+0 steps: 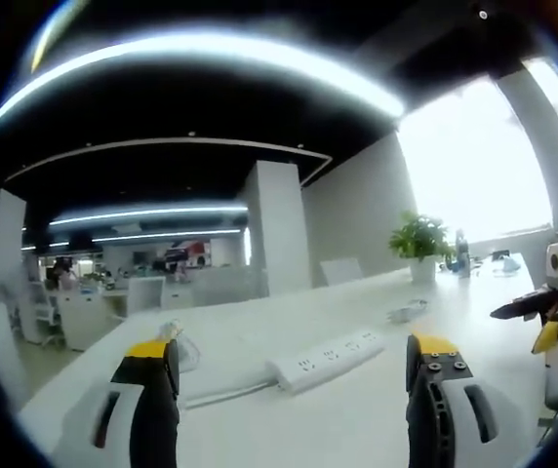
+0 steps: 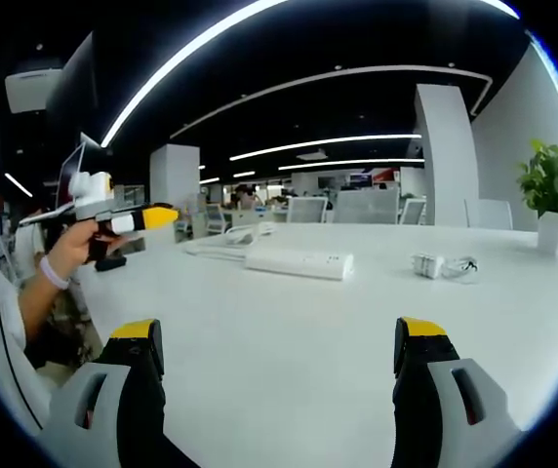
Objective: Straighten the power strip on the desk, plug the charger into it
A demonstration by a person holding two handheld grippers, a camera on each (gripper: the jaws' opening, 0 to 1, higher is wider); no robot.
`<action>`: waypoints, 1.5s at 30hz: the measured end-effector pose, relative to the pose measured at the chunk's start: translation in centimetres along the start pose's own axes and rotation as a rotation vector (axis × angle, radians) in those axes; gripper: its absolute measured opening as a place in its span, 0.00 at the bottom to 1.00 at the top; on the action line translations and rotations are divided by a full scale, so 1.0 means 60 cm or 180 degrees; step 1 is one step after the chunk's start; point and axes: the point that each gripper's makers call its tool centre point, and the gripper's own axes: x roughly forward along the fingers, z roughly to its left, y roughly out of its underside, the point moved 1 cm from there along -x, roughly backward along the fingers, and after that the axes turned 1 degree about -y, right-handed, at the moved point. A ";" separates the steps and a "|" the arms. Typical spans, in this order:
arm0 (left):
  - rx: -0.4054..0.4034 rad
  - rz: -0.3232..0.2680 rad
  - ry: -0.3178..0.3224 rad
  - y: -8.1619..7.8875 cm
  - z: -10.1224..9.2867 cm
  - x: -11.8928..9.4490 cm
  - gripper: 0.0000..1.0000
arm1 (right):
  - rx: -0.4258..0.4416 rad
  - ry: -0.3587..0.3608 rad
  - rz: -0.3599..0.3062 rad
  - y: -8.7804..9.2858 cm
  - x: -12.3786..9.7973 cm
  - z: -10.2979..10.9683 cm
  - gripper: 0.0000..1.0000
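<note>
Left tongs (image 1: 294, 366): jaws spread wide, nothing between them, hovering above the white tabletop (image 1: 357, 419). Right tongs (image 2: 277, 346): likewise released and empty, above a bare stretch of the same surface.

Left gripper view, just beyond the jaw tips: power strip (image 1: 326, 359), white, long, lying at a slant across the tabletop, sockets facing up. Its cable (image 1: 222, 393) leaves the near-left end and runs off to the left. Small pale item near the left jaw tip; cannot identify.

Further out, toward the right: charger (image 1: 406, 312), a small white block with a loose lead coiled beside it, apart from the strip. In the right gripper view the same charger (image 2: 442, 265) sits to the right of the strip (image 2: 298, 260), clear gap between them.

Right gripper view, left edge: the person's hand (image 2: 69, 255) holds the other gripper above the tabletop edge.

Far: potted plant (image 1: 418, 244) at the tabletop end, pillars, chairs, office desks.

Handling judgement:
- Strip: rigid plastic shell, light, smooth; likely to slide easily on this surface. Best nudged or pinched across its narrow width near one end, pivoting it square. Cable may drag and resist.
- Charger: small, hard, light, slick; grip across the body's flat sides, prongs left free. The strip will probably need bracing during insertion.

Task status: neither step looks begun.
</note>
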 end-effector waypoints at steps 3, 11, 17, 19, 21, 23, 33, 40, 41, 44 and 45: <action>-0.0037 0.0007 -0.0044 0.007 0.004 -0.008 0.99 | 0.0003 0.0003 -0.0001 0.000 0.000 -0.001 0.98; -0.0046 0.0007 -0.0192 0.020 0.015 -0.024 0.99 | -0.0005 0.0008 0.0001 -0.001 0.002 -0.003 0.98; -0.0068 0.0050 -0.0291 0.037 0.018 -0.040 0.99 | -0.0010 0.0013 -0.0003 -0.002 0.001 -0.004 0.98; -0.0089 0.0071 -0.0294 0.044 0.017 -0.044 0.99 | -0.0008 0.0014 -0.0003 -0.002 0.001 -0.004 0.98; -0.0110 0.0111 -0.0292 0.052 0.017 -0.047 0.99 | -0.0004 0.0010 -0.0004 -0.001 0.002 -0.003 0.98; -0.0119 0.0133 -0.0297 0.058 0.016 -0.050 0.99 | 0.0003 0.0005 -0.0005 -0.001 0.002 -0.001 0.98; -0.0184 0.0246 -0.0315 0.082 0.018 -0.070 0.99 | 0.0008 0.0014 -0.0009 0.000 0.000 -0.002 0.98; -0.0153 0.0278 -0.0354 0.090 0.016 -0.080 0.99 | 0.0006 0.0002 -0.0007 0.000 0.001 0.000 0.98; -0.0143 0.0288 -0.0345 0.091 0.015 -0.081 0.99 | 0.0007 0.0001 -0.0007 0.000 0.001 0.000 0.98; -0.0150 0.0302 -0.0326 0.094 0.011 -0.084 0.99 | 0.0003 0.0013 -0.0006 0.000 0.000 -0.002 0.98; -0.0151 0.0298 -0.0321 0.095 0.010 -0.085 0.99 | 0.0006 0.0016 -0.0009 0.000 0.000 -0.002 0.98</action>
